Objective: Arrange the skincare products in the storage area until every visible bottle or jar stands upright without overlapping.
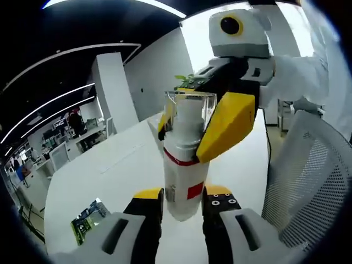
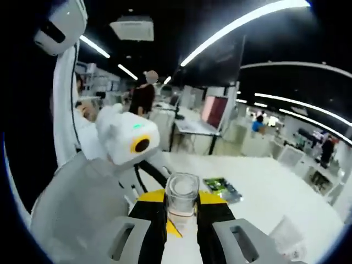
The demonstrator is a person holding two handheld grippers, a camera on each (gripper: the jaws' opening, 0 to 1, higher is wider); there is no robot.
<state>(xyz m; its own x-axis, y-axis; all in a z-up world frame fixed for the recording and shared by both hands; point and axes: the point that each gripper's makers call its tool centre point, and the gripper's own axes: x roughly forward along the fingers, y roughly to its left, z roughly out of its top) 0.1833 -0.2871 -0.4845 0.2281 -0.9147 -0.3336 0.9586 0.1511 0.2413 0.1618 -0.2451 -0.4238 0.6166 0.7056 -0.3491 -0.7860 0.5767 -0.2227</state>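
Both tongs grip one bottle, lifted above the white table (image 1: 110,165).

The left tongs (image 1: 183,201) clench the base of the white plastic bottle with red bands (image 1: 184,176); the right tongs (image 2: 182,212) clench its clear cap (image 2: 182,192). It looks light, stiff and smooth, so probably slippery; the body gives a safer hold than the cap, which may come off.

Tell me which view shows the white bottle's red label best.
Left gripper view: the white bottle shows side-on with its red label, held by left gripper and right gripper. Right gripper view shows just its clear cap from above.
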